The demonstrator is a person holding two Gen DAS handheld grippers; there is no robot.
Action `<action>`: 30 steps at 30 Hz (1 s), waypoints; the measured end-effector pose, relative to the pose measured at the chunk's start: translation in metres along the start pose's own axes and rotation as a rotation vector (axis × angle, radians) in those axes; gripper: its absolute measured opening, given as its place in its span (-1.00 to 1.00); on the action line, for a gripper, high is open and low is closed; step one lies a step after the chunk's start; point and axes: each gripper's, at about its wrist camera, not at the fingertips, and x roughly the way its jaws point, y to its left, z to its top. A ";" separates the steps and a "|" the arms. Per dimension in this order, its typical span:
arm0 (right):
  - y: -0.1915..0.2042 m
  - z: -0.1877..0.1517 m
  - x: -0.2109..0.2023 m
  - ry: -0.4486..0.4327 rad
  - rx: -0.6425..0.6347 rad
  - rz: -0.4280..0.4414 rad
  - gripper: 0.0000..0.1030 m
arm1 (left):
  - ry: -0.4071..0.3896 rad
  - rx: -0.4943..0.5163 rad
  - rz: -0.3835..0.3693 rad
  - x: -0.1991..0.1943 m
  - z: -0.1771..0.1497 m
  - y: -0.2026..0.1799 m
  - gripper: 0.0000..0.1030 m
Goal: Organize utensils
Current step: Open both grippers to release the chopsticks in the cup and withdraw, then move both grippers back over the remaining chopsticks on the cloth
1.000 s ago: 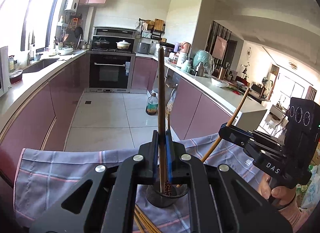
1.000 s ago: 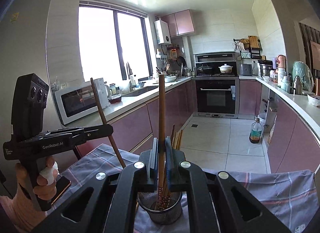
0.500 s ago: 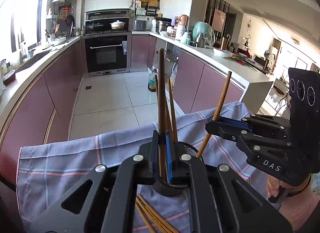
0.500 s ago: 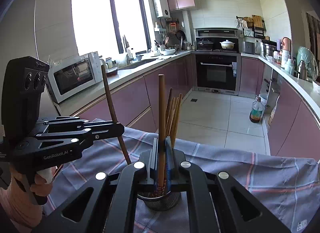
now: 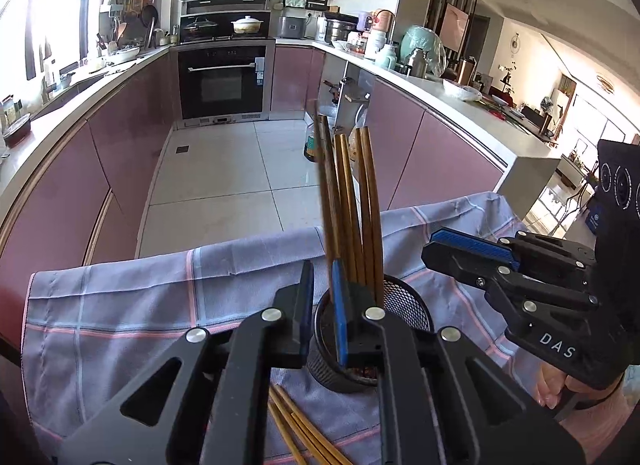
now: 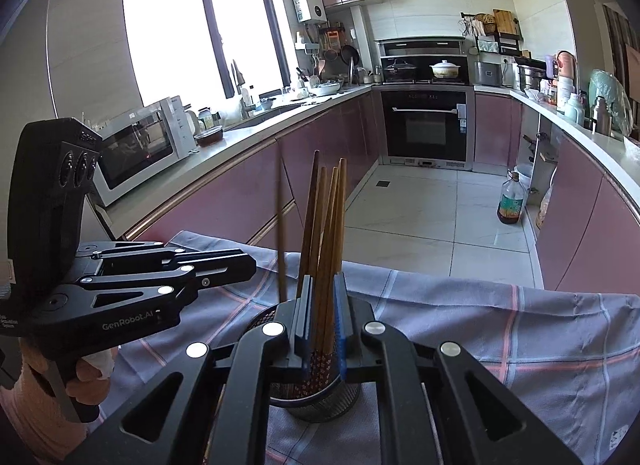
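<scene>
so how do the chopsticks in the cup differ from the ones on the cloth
Pose: the standing chopsticks are nearly upright, fanned at the tops; the loose chopsticks lie flat, close together. Place: the standing chopsticks sit in the mesh cup; the loose chopsticks lie on the cloth by its base. Both are slim brown sticks.

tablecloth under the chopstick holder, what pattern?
Grey-blue cloth with a pink and pale-blue plaid grid; clearest in the right wrist view.
</scene>
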 end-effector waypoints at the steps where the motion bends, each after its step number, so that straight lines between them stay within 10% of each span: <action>1: 0.000 0.000 0.000 -0.001 0.000 0.003 -0.77 | 0.001 -0.003 -0.002 0.001 -0.001 0.002 -0.80; 17: 0.028 -0.030 -0.033 -0.034 -0.073 0.111 -0.36 | -0.107 -0.069 0.077 -0.050 -0.055 0.040 -0.50; 30: 0.050 -0.103 0.002 0.205 -0.059 0.173 -0.29 | 0.044 -0.095 0.103 -0.046 -0.144 0.051 -0.35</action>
